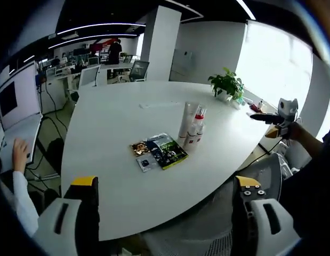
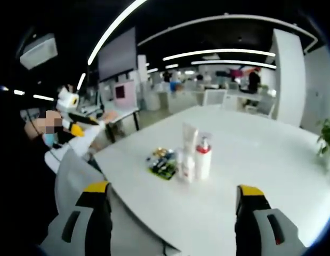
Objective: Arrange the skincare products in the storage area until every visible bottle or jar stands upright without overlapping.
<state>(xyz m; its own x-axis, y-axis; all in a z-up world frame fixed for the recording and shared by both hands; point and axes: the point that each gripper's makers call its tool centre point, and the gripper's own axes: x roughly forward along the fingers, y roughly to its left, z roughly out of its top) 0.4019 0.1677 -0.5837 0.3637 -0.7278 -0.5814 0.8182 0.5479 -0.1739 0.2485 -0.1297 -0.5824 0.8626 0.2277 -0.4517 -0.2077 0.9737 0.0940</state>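
Observation:
A small group of skincare products stands upright on the white table (image 1: 117,176): a tall white tube (image 1: 187,118), a white bottle with a red collar (image 1: 199,127) and a smaller bottle (image 1: 190,140). The same tube (image 2: 188,137), red-collared bottle (image 2: 203,158) and small bottle (image 2: 187,168) stand close together in the right gripper view. Flat sachets and a green packet (image 1: 162,151) lie beside them (image 2: 162,161). My left gripper (image 1: 166,182) is open, well short of the table edge. My right gripper (image 2: 173,189) is open over the table's near edge, holding nothing.
A potted plant (image 1: 227,84) stands at the table's far side. A grey mesh chair (image 1: 207,226) sits under my left gripper. The right gripper (image 1: 276,114) shows in a hand at the right. A person's hand (image 1: 19,154) rests at a laptop (image 1: 18,120).

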